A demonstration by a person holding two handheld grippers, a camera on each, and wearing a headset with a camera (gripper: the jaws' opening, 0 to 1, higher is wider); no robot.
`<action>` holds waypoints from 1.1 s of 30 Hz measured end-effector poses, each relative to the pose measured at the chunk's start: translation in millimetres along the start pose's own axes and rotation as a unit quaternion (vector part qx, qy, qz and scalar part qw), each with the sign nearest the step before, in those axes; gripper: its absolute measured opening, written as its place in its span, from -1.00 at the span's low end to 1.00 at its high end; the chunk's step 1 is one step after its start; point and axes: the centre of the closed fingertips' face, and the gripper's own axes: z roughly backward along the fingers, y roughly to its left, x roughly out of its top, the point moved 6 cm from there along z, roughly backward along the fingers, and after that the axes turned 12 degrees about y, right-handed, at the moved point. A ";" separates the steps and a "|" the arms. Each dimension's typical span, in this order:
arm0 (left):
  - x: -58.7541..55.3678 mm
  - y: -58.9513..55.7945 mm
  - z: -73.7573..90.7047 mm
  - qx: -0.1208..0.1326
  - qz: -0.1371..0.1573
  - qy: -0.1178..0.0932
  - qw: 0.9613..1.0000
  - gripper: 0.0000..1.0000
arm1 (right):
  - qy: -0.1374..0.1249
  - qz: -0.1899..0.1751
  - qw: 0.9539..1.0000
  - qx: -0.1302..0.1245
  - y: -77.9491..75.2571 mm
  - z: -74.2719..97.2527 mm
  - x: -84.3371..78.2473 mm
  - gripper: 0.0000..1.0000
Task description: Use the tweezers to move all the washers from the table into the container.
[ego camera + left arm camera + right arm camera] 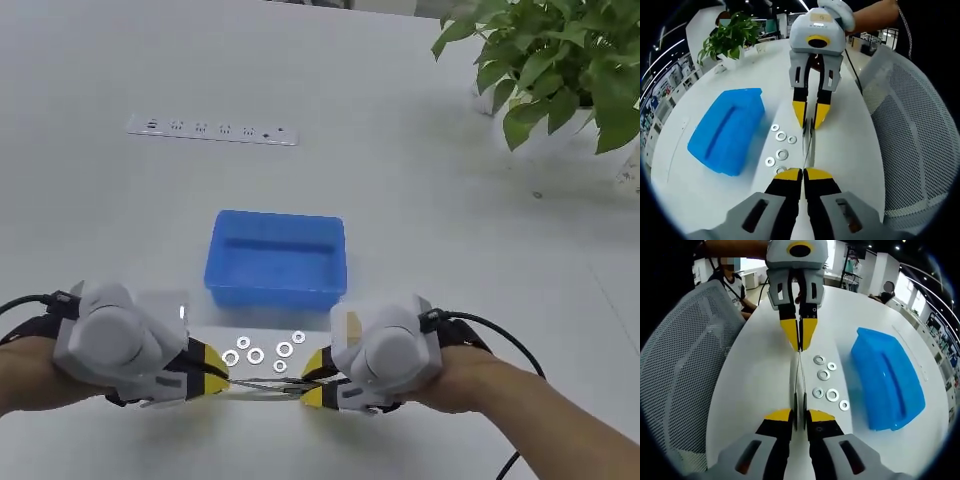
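Note:
Slim metal tweezers lie level between my two grippers, just above the white table. My left gripper is shut on one end and my right gripper is shut on the other. In the left gripper view my own yellow tips pinch the tweezers, with the right gripper facing me. In the right gripper view the tweezers run from my jaws to the left gripper. Several washers lie between the tweezers and the blue container.
A white power strip lies farther back on the table. A potted green plant stands at the far right corner. A white mesh chair sits at the table's near edge. A person sits behind.

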 end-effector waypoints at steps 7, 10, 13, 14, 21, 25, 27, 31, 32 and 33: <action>10.5 -0.6 9.7 0.000 -0.004 -0.008 1.000 -0.88 | -0.002 0.001 1.000 -0.003 0.1 0.1 2.2 -0.74; 16.1 -0.6 14.2 0.000 -0.006 -0.013 1.000 -0.88 | -0.003 0.001 1.000 -0.003 -0.2 0.1 2.6 -0.74; 20.8 -0.9 16.9 0.001 -0.008 -0.016 1.000 -0.88 | -0.004 0.001 1.000 -0.005 -0.8 -0.6 2.7 -0.75; 21.8 -1.1 17.4 0.002 -0.009 -0.017 1.000 -0.88 | -0.003 0.002 1.000 -0.005 -0.9 -0.6 2.7 -0.75; 30.9 0.4 23.6 0.005 -0.014 -0.026 1.000 -0.88 | -0.003 0.004 1.000 -0.010 -1.5 2.4 3.2 -0.77; 38.7 4.4 30.4 0.013 -0.017 -0.040 0.999 -0.89 | -0.009 0.002 1.000 -0.014 -2.1 5.2 5.5 -0.78; 43.1 6.4 33.9 0.016 -0.019 -0.045 0.999 -0.90 | -0.013 0.001 1.000 -0.016 -2.6 6.6 7.4 -0.78; 52.7 8.1 39.3 0.018 -0.023 -0.055 0.998 -0.90 | -0.030 -0.002 0.999 -0.020 -4.3 8.8 14.8 -0.80; 54.2 8.0 39.7 0.018 -0.024 -0.056 0.998 -0.90 | -0.030 -0.001 0.999 -0.019 -4.6 8.9 15.3 -0.82; 55.4 7.8 39.3 0.016 -0.023 -0.059 0.998 -0.90 | -0.029 -0.019 0.999 -0.016 -5.2 8.3 15.7 -0.83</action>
